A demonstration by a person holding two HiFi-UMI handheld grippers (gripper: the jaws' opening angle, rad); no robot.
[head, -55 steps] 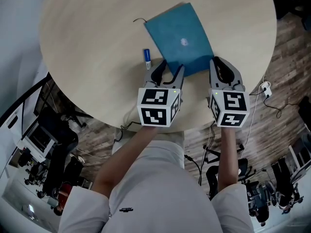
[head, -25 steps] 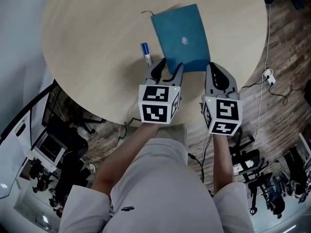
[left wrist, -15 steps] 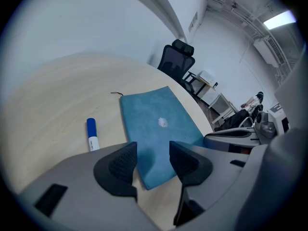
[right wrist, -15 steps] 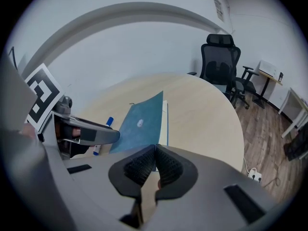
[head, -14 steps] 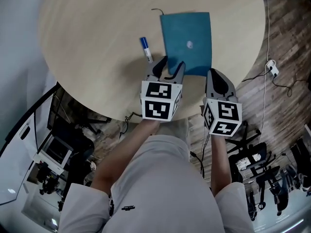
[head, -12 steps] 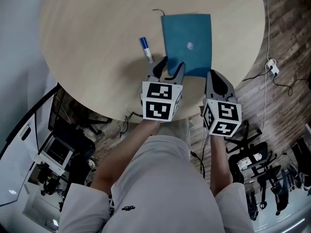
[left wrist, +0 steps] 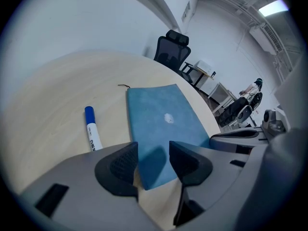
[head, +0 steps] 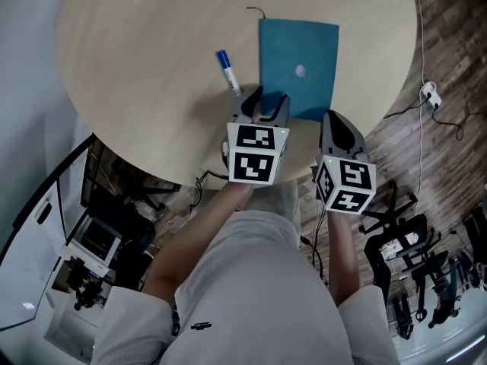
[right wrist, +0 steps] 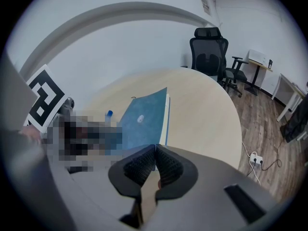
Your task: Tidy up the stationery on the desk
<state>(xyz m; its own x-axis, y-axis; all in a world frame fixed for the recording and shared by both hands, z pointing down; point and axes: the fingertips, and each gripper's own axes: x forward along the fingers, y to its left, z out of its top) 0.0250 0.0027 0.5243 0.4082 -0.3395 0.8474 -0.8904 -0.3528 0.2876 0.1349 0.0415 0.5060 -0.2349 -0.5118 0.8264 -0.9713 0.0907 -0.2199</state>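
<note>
A blue notebook (head: pixel 298 67) (left wrist: pixel 161 124) (right wrist: pixel 142 117) lies flat on the round wooden table (head: pixel 137 67), its long edges running away from me. A white marker with a blue cap (head: pixel 228 73) (left wrist: pixel 92 134) lies to its left, apart from it. My left gripper (head: pixel 266 103) (left wrist: pixel 153 158) is open, its jaws standing either side of the notebook's near left corner. My right gripper (head: pixel 335 120) (right wrist: pixel 155 160) is shut, pads together, at the notebook's near right corner; whether it touches the corner I cannot tell.
The table's near edge runs right under both grippers. A thin dark cord (head: pixel 255 10) curls at the notebook's far left corner. Black office chairs (right wrist: pixel 208 52) (left wrist: pixel 173 49) stand beyond the table. A power strip (head: pixel 432 93) and cables lie on the wood floor at the right.
The notebook has turned clockwise relative to the marker, from slanted to squarely lengthwise before me. Both grippers have stayed at its near edge, the left open and the right shut.
</note>
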